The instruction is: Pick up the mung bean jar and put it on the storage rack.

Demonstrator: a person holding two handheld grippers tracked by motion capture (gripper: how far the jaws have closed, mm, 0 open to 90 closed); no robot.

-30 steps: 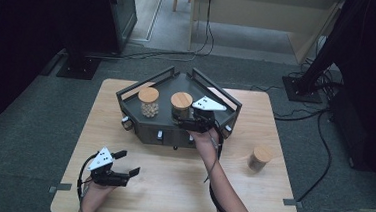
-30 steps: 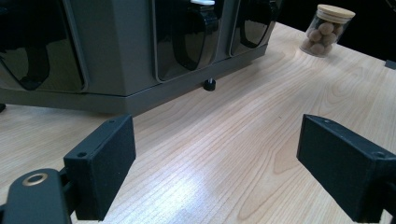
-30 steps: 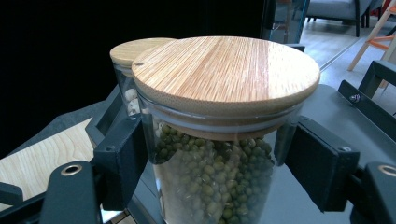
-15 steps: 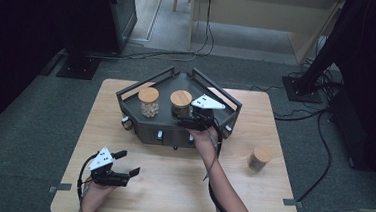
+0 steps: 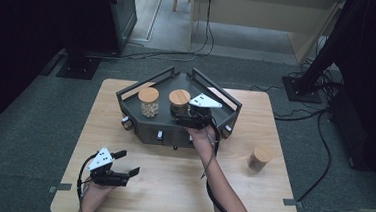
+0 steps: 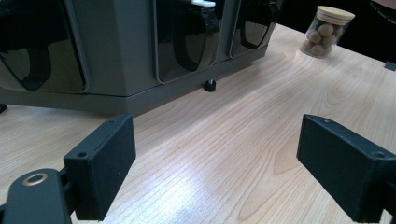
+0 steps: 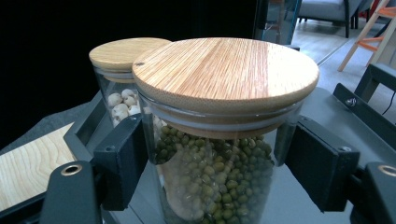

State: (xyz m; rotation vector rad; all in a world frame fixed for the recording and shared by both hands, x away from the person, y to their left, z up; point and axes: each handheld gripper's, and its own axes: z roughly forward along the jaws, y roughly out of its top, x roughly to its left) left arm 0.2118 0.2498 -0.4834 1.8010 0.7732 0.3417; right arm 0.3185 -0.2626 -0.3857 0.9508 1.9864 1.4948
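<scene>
Grippers first, reading from the left of the dark rack. Well in front of the rack and off its left corner, the left gripper rests on the wooden table with its jaws spread wide and nothing between them. On the rack's top, toward its left, stands a jar of pale round pieces. Just right of that, near the rack's middle, the right gripper is clamped on the jar of green beans, its pads pressing the glass below the bamboo lid. Off the rack's right corner, alone on the table, stands a third jar.

The step in hand looks like seating the bean jar on the rack. To do it well, keep the jar upright, hold it clear of its neighbour, and let the base sit flat before the pads ease off the glass.
</scene>
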